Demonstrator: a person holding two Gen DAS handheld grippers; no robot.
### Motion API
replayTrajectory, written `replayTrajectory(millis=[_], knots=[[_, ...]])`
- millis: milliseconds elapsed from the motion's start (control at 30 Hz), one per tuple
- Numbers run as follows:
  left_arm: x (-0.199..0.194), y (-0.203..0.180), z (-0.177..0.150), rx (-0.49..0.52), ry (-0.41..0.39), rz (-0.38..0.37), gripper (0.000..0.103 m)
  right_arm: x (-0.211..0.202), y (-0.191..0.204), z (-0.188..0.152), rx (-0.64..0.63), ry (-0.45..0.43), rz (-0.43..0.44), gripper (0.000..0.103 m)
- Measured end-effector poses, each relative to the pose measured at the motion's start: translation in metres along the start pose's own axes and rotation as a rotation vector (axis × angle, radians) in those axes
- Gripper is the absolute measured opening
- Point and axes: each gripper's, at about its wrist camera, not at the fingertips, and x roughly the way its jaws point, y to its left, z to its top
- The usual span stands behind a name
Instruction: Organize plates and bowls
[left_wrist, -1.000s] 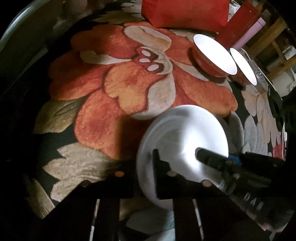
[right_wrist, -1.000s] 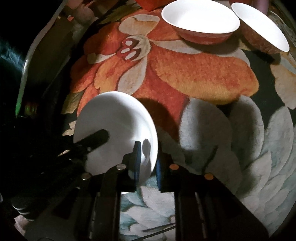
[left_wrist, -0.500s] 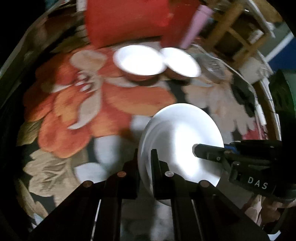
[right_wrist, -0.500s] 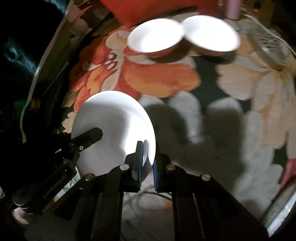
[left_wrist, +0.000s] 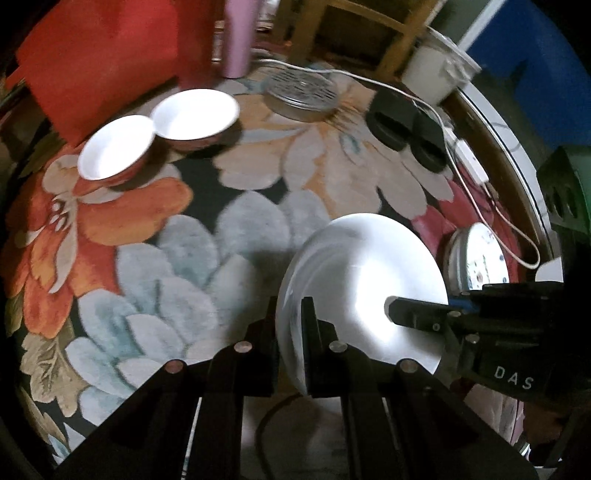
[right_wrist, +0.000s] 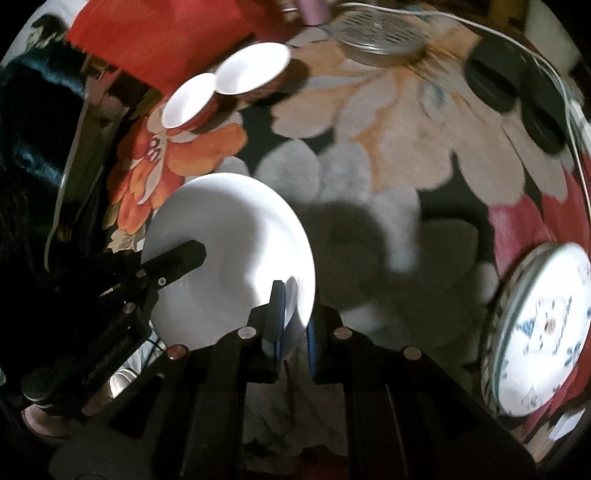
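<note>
A plain white plate (left_wrist: 364, 295) hangs above the floral tablecloth, gripped from both sides. My left gripper (left_wrist: 291, 325) is shut on its left rim, and my right gripper (right_wrist: 293, 314) is shut on the right rim of the white plate (right_wrist: 229, 254). Each gripper shows in the other's view as a dark finger lying across the plate. Two white bowls with red outsides (left_wrist: 116, 151) (left_wrist: 195, 116) stand side by side at the far left, seen also in the right wrist view (right_wrist: 190, 99) (right_wrist: 253, 66). A patterned plate stack (right_wrist: 543, 347) lies at the right, also visible past the white plate (left_wrist: 480, 266).
A red bag (left_wrist: 107, 55) and a pink bottle (left_wrist: 238, 37) stand behind the bowls. A round metal lid (left_wrist: 301, 94), two black discs (left_wrist: 406, 122) and a white cable (left_wrist: 465, 155) lie toward the far right. The table's edge (left_wrist: 517, 162) curves along the right.
Both grippers have carried the white plate up and to the right across the cloth. The bowls have slid to the far left of view, and the patterned plates have come into sight.
</note>
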Motion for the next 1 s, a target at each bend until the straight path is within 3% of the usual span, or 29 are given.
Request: replayTrajectory(millis=[433,733,1000], knots=[[0.028,-0.097,0.013,0.132,0.05,-0.075,0.008,-0.042,-0.078,-0.027,0.083,-0.065,-0.054,0.012],[0.055,-0.186,0.024,0.243,0.085,-0.137,0.008,-0.077,-0.156,-0.057,0.261,-0.123,-0.092,0.011],[0.087,-0.245,0.019,0.33,0.115,-0.15,0.008,-0.079,-0.209,-0.083,0.375,-0.108,-0.114,0.011]])
